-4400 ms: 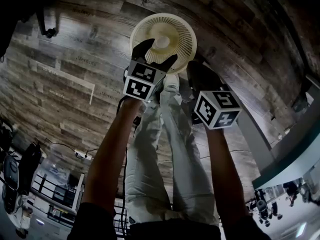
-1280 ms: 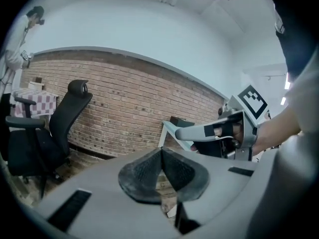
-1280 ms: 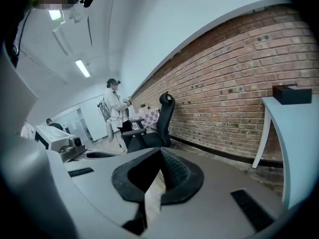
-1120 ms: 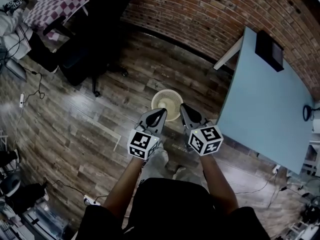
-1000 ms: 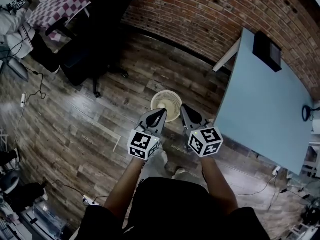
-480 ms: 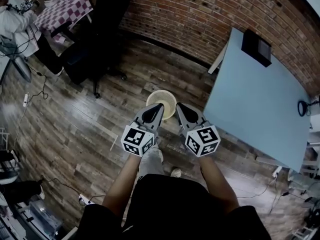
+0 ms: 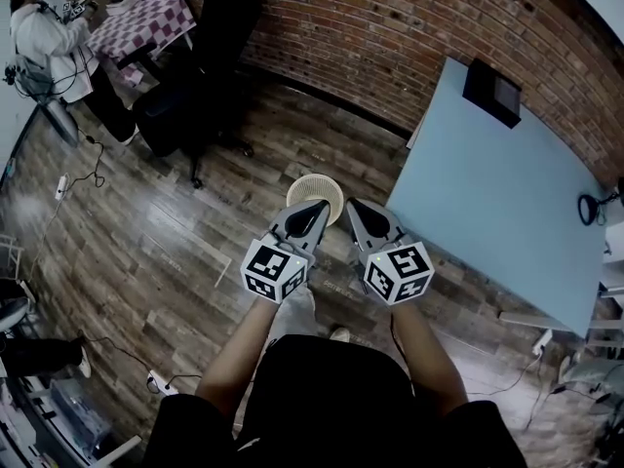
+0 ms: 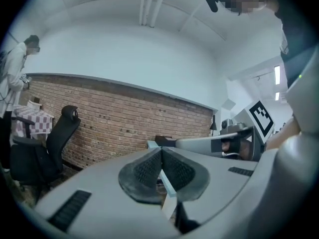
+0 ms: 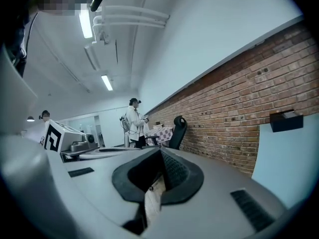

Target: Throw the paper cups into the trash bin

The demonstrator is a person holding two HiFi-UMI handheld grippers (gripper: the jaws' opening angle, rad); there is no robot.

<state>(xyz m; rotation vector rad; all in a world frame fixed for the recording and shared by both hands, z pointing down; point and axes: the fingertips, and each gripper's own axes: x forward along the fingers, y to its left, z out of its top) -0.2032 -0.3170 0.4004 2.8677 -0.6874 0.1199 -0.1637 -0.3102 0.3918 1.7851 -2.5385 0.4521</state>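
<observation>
**A:** Right, the cream mesh round trash bin (image 7: 312, 185) sits on the plank wood floor (image 7: 146, 213), off the pale blue table's (image 7: 487, 193) left edge. Both grippers hide its near rim, and its inside is too small to read.

**B:** Left gripper (image 7: 317, 206) jaws are pressed together, empty. Right gripper (image 7: 353, 206), same.

**A:** Four seconds back that bin loomed close under them. The white-coated person (image 7: 44, 37), top left, shows fuller now.
</observation>
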